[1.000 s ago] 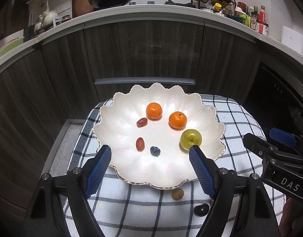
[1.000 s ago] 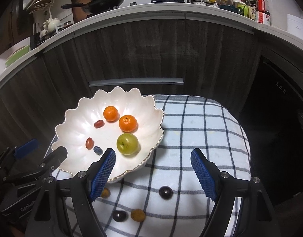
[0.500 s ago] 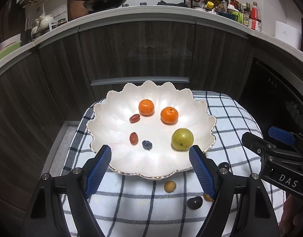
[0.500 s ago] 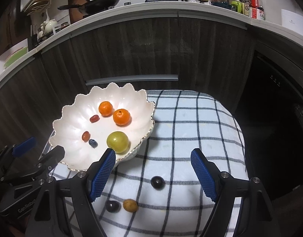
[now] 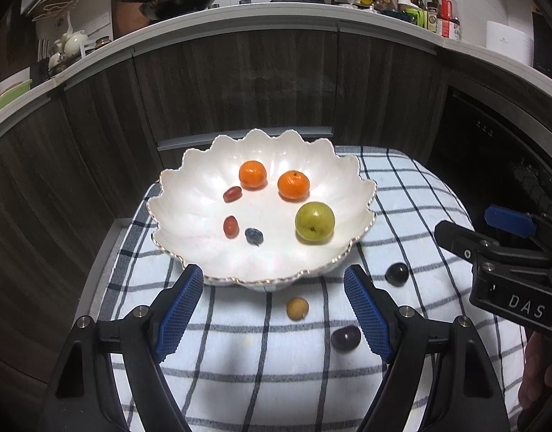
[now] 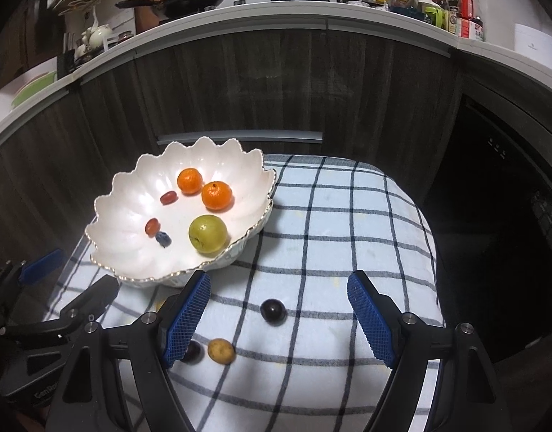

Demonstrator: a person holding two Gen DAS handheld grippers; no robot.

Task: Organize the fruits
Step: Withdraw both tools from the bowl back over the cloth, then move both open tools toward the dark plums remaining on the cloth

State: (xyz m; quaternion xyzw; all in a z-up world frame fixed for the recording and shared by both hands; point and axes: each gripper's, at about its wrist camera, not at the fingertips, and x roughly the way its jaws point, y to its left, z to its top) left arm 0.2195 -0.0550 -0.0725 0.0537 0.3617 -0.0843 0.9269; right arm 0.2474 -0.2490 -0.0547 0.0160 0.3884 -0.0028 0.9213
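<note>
Closest to me, my left gripper (image 5: 272, 309) and my right gripper (image 6: 277, 315) both hang with their jaws spread wide and nothing between the pads, tilted down over the checked cloth (image 6: 330, 223). The loose fruit lies just ahead of them on that cloth: a tan round fruit (image 5: 297, 308), a dark grape (image 5: 345, 338) beside my left gripper's right finger, and another dark grape (image 6: 273, 310) between my right gripper's fingers. I judge these are the pieces not yet put away. They are small, round and smooth on soft fabric, so a pad nudging one off-centre could send it rolling toward the table edge, and a hard squeeze could burst a grape. With the two grippers near each other, I could also knock one against the other. Further on, the scalloped white bowl (image 5: 175, 216) holds two mandarins (image 5: 252, 174), a green fruit (image 5: 314, 221), two red grapes (image 5: 231, 226) and a blueberry (image 5: 254, 235); its raised rim could catch a finger.
</note>
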